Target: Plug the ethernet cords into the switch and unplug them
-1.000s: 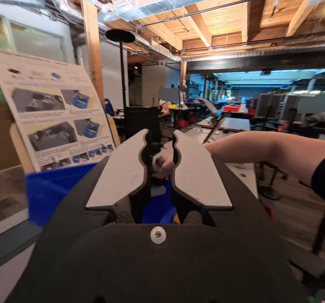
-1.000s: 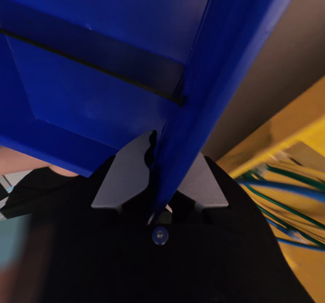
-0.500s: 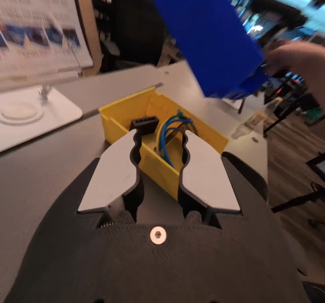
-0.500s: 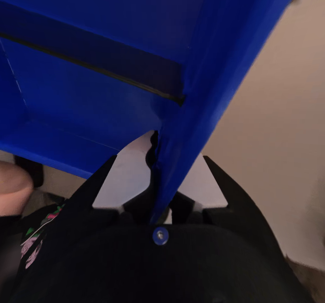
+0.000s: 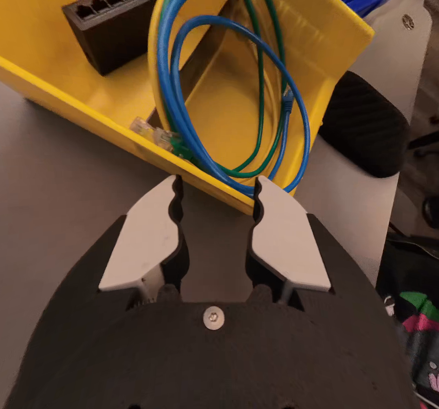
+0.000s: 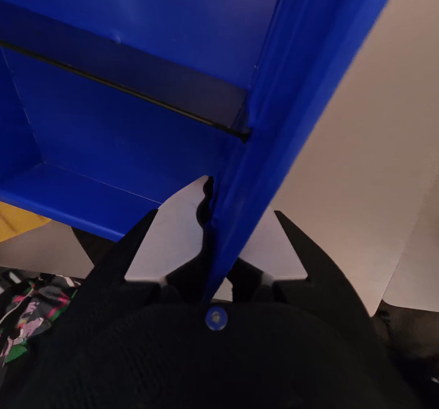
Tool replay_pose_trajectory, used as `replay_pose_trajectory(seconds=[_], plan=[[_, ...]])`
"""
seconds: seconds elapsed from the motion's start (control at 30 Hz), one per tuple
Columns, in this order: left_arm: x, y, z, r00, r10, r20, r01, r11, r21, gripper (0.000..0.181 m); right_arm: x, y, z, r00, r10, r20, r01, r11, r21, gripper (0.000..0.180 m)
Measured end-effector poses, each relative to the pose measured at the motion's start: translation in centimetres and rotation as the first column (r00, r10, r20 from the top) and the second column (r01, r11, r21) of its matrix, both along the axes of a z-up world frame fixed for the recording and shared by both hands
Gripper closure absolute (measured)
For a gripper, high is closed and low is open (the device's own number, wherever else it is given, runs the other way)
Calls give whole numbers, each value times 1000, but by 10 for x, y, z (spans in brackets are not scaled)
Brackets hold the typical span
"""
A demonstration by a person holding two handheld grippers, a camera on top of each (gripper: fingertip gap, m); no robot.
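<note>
The ethernet cords point(image 5: 228, 103) lie coiled in the yellow bin point(image 5: 332, 48), none of them plugged in, so the plugging seems not yet begun. Nearest in the left wrist view, the left gripper point(image 5: 217, 186) hangs over the grey desk point(image 5: 71, 183) just short of the bin's near rim, its fingers point(image 5: 152, 226) spread wide with nothing between them, a stance that reads as readiness to reach in for a cord. Over that near rim rest 2 clear plugs point(image 5: 152, 131), 1 on a yellow cord and 1 on a green, with the blue loops draped beside them; they look like the easiest ends to take. Farther in, a dark divider crosses the bin floor under the coil. At the bin's far left side sits the black switch point(image 5: 109, 22), its 5 ports facing up and toward the camera and all unoccupied, handy for insertion.

In the right wrist view, the right gripper point(image 6: 215, 185) pinches the side wall of a blue bin point(image 6: 166, 65), fingers narrow on the thin plastic. It is probably being carried clear of the yellow bin, whose corner shows at the lower left.
</note>
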State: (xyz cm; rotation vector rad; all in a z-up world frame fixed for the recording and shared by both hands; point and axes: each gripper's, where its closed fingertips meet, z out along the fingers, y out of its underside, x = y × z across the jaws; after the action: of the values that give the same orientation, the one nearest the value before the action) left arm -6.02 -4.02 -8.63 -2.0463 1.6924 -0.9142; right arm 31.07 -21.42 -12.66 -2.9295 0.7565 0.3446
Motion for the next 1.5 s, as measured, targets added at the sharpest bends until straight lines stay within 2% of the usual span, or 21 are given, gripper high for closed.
replay_pose_trajectory(seconds=[0.13, 0.23, 0.37, 0.47, 0.57, 0.67, 0.73, 0.83, 0.93, 1.13, 1.3, 1.5], plan=[[-18, 10, 3, 994, -63, -87, 73, 990, 118, 141, -18, 8, -13, 995, 103, -9, -103, 993, -60, 174], [-52, 37, 5, 985, -38, -169, 59, 991, 121, 154, -38, 19, -19, 984, 179, 21, -176, 979, -102, 174], [-107, 82, 7, 976, 65, -206, -62, 998, 17, 167, -75, 45, -20, 970, 240, 30, -237, 968, -86, 174], [-153, 122, 9, 952, 228, -204, -231, 973, 13, 172, -99, 63, -21, 963, 267, 27, -265, 962, -64, 174], [-206, 166, 11, 893, 417, -169, -412, 909, 70, 173, -112, 72, -21, 952, 303, 34, -301, 952, -66, 174], [-259, 187, 12, 829, 550, -104, -555, 831, -25, 173, -112, 72, -21, 953, 302, 27, -300, 951, -69, 174], [-294, 194, 13, 788, 614, -50, -615, 783, -94, 172, -102, 68, -21, 956, 293, 28, -290, 954, -75, 174], [-345, 199, 14, 680, 733, -7, -722, 668, -178, 172, -81, 56, -21, 962, 273, 23, -270, 959, -84, 173], [-386, 194, 14, 604, 796, -27, -788, 592, -169, 172, -57, 41, -20, 982, 188, 26, -184, 977, -105, 174], [-399, 165, 13, 660, 739, -138, -751, 653, -93, 171, -49, 28, -21, 982, 184, 35, -178, 977, -120, 174], [-385, 159, 13, 740, 647, -185, -655, 755, 23, 170, -54, 34, -21, 978, 204, 51, -196, 972, -129, 174], [-366, 156, 12, 781, 600, -175, -610, 793, -3, 169, -55, 35, -21, 982, 183, 49, -175, 976, -132, 174]])
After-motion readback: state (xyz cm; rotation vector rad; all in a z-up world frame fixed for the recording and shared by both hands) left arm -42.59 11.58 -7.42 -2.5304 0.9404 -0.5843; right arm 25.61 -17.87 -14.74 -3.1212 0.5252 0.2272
